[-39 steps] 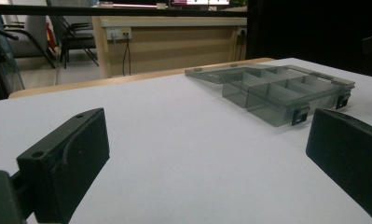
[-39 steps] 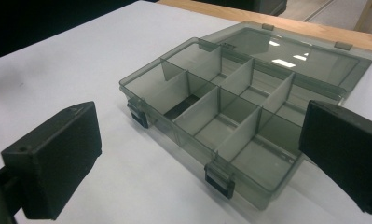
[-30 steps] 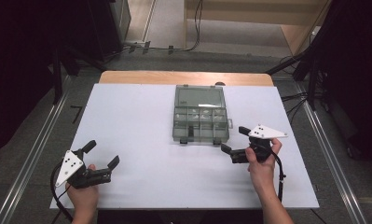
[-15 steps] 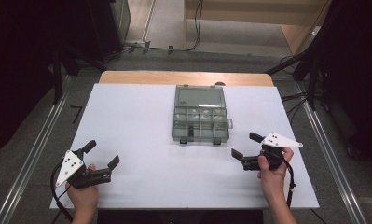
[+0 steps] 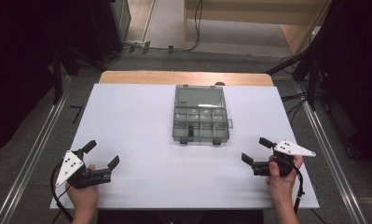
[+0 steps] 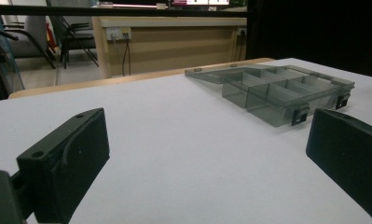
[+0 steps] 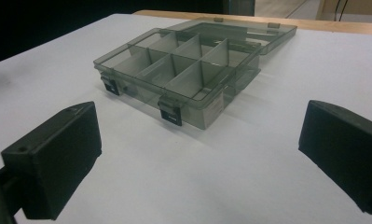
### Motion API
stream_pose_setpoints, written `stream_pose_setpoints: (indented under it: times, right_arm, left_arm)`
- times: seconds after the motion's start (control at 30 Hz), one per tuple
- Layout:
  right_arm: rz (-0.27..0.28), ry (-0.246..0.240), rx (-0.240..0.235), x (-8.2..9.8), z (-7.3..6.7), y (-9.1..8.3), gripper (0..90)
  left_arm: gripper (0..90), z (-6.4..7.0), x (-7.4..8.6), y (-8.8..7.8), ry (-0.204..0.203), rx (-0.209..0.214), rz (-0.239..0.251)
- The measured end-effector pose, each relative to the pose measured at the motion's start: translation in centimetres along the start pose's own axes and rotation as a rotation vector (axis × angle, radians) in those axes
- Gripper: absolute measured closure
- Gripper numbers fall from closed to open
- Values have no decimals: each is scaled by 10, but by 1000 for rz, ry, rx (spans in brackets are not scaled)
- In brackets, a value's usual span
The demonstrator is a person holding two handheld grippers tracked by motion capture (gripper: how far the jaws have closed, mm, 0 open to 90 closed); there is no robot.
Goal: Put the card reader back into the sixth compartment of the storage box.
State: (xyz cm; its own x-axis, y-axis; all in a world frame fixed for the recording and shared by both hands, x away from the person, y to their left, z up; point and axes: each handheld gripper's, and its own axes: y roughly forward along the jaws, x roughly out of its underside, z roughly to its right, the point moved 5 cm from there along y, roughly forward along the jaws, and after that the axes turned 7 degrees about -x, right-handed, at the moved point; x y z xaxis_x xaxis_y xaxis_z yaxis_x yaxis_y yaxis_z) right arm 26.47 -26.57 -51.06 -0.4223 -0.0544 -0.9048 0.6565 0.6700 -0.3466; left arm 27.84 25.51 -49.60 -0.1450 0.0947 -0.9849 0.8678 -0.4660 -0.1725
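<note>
1. High view: a smoky grey, see-through plastic compartment box (image 5: pixel 201 124) lies open at the middle of the white worktop (image 5: pixel 137 121), its lid folded flat toward the far edge and its two black latches facing the person. The box's long axis, lid included, runs from near to far. The left hand-held gripper (image 5: pixel 102 153) rests near the front left corner with its jaws spread wide and nothing between them. The right hand-held gripper (image 5: pixel 257 150) sits at the front right, jaws likewise wide and empty. The box lies ahead of both and between them; the right one looks nearer to it, so it seems better placed to reach the latch side.

2. Left gripper view: the box (image 6: pixel 286 93) stands ahead and to the right, well apart from the wide black jaws. Its compartments look empty.

3. Right gripper view: the box (image 7: pixel 188 70) lies ahead and slightly left, one latch corner turned toward the camera. Dividers split the tray into small cells, and each cell that can be seen holds nothing.
</note>
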Motion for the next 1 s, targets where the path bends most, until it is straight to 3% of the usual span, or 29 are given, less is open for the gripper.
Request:
stream_pose_setpoints:
  times: [0.3, 1.0]
  right_arm:
    - [20, -6, 15, 8, 9, -14, 0]
    - [72, 35, 79, 28, 32, -61, 0]
  left_arm:
    - [0, 0, 0, 0, 1, 0, -1]
    - [0, 0, 0, 0, 1, 2, 1]
